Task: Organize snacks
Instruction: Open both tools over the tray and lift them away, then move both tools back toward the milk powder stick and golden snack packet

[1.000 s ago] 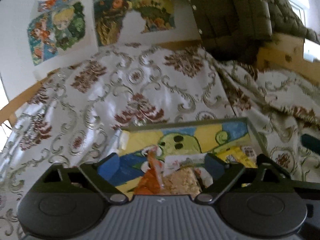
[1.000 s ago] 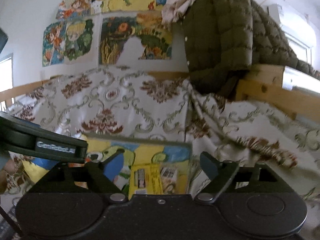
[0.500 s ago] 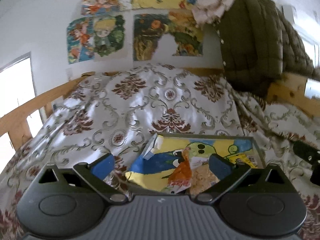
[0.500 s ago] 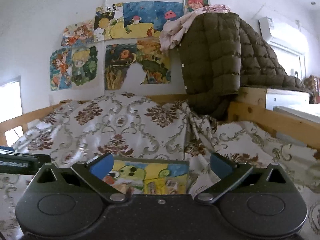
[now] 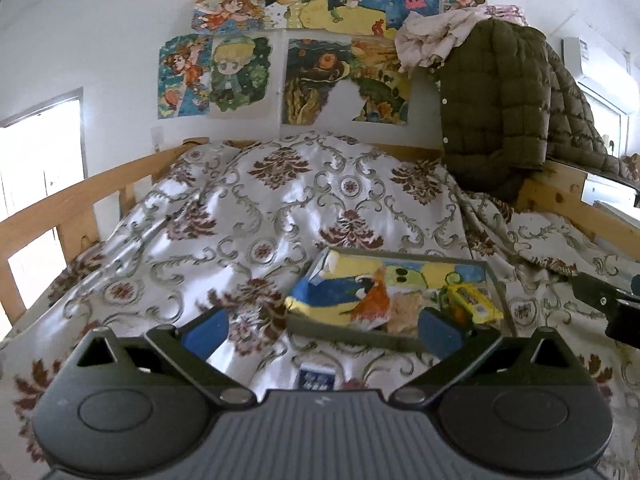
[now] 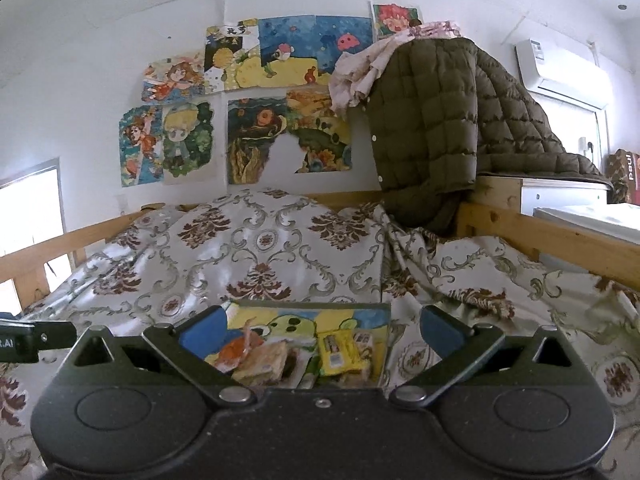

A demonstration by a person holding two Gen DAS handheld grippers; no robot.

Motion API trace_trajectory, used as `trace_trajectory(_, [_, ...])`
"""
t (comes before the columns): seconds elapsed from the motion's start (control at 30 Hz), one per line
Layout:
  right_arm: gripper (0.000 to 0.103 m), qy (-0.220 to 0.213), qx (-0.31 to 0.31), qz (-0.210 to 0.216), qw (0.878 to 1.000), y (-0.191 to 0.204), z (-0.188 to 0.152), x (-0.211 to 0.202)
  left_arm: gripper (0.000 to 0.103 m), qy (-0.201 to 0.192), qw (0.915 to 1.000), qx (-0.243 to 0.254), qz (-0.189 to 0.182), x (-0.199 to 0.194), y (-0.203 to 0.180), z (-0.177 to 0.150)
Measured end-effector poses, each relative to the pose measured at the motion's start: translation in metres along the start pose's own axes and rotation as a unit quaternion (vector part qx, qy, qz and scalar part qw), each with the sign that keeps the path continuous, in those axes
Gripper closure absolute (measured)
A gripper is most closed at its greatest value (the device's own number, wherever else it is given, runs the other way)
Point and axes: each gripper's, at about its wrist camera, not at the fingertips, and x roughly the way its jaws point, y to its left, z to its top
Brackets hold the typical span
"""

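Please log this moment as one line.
left: open, empty | right: open, empty | snacks: in tray | blue packet: on bedspread

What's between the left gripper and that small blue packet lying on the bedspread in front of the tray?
Nothing visible. The blue packet lies on the bedspread just ahead of the open left gripper, on the near side of the tray, with only bare cloth around it.

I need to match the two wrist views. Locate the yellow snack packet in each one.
Left wrist: yellow snack packet lies lower right, at the tray's right end, above the right fingertip.
Right wrist: yellow snack packet lies low, just right of center, between the open fingers.
Shared landmark: the olive quilted jacket hanging upper right.
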Motion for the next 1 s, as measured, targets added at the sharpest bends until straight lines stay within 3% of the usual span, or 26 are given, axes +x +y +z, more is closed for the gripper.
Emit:
trace_trajectory(0.37, [0.001,-0.003,0.003,0.012,1.0,0.022,-0.026,-0.051,0.0,0.015,0.9992,0.029,0.022,-0.05,0.022,-0.042])
trace_trajectory(0.67, [0.001,0.05,-0.025,0.015,0.998,0.042,-0.059,-0.07,0.0,0.046,0.9984,0.032,0.011,-0.051,0.032,-0.075])
trace_trajectory(1.0, [0.001,0.117,-0.067,0.037,0.99,0.067,-0.095,-0.057,0.0,0.064,0.9974,0.032,0.005,-0.038,0.038,-0.097])
